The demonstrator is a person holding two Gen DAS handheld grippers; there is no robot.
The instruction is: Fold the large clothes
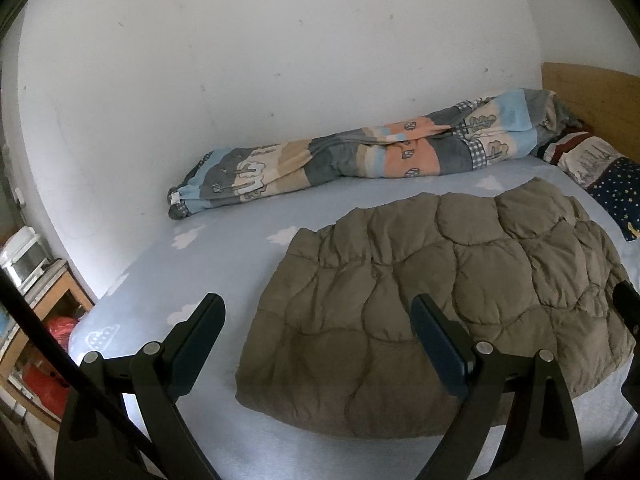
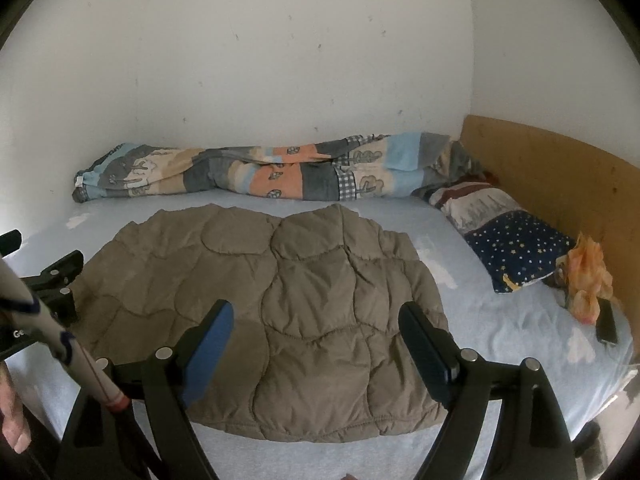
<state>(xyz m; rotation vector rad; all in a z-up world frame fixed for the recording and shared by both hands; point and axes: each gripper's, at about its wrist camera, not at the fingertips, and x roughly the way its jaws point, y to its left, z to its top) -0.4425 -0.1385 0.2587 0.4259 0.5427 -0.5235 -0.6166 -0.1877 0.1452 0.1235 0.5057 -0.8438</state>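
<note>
A brown quilted puffer jacket (image 1: 436,300) lies folded flat on the light blue bed sheet (image 1: 224,264). It also shows in the right wrist view (image 2: 280,312). My left gripper (image 1: 318,308) is open and empty, held above the jacket's near left part. My right gripper (image 2: 316,316) is open and empty, held above the jacket's near edge. The left gripper's body shows at the left edge of the right wrist view (image 2: 52,280).
A rolled patterned quilt (image 1: 360,152) lies along the wall (image 1: 280,60). A starry pillow (image 2: 512,248) and an orange cloth (image 2: 588,280) lie by the wooden headboard (image 2: 560,184). A dark phone (image 2: 606,326) lies on the sheet (image 2: 500,332). A shelf (image 1: 36,312) stands left of the bed.
</note>
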